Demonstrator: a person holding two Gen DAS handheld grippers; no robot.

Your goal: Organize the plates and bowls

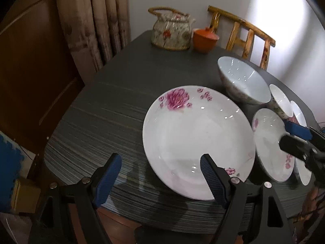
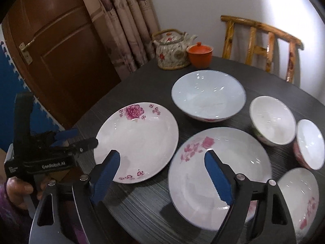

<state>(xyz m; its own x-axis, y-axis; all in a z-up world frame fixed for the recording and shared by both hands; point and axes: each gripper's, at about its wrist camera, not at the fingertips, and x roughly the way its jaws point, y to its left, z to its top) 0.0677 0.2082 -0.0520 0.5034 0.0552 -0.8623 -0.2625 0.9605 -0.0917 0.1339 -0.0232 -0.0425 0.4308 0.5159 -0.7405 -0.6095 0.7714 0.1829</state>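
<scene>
While both grippers tilt downward, jaws spread and empty, the right gripper (image 2: 162, 162) overhangs two plates.

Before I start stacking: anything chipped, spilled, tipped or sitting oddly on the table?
Nothing stands out. Both plates lie flat, the bowls sit upright and empty, and the teapot and orange cup stand at the back. No chips or spills show.

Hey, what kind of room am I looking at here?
Probably a home dining room: a dark dining table laid with floral plates and bowls, a teapot at its far edge, a wooden chair pulled up to it, and a curtain beside a wooden door.
</scene>
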